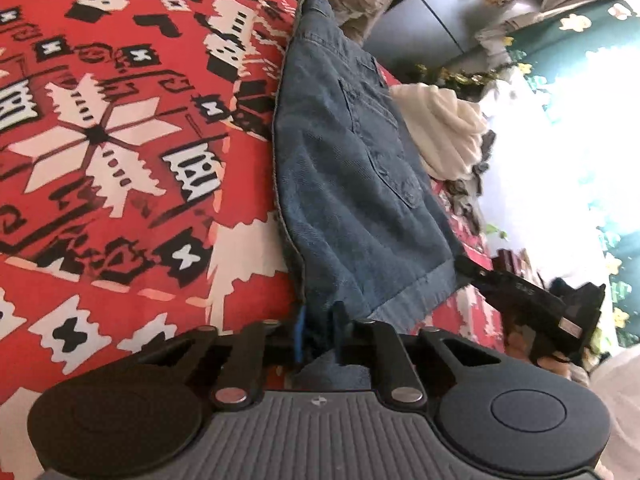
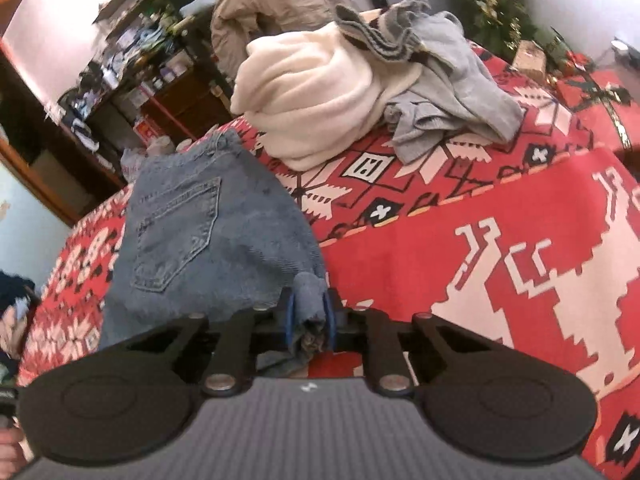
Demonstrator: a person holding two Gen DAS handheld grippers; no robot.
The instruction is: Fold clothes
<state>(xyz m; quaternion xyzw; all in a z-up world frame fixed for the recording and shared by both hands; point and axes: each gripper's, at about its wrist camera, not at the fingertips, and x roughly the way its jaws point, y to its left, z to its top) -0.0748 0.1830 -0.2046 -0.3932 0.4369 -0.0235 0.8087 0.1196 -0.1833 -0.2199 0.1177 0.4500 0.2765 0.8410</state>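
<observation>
1. red patterned bedspread (image 1: 120, 160) fills both views; its far edges are cut off, with broad open cloth either side of the shorts.
2. unfolded clothes pile (image 2: 340, 92) sits beyond; its back is hidden.
3. denim shorts (image 1: 352, 184) lifted, stretched between both tools.
4. left gripper (image 1: 318, 338) clamped on one hem corner.
5. right gripper (image 2: 310, 320) clamped on bunched denim.

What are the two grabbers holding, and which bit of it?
Both hold the denim shorts. The left gripper and the right gripper each pinch a bunched corner at the hem end.
</observation>
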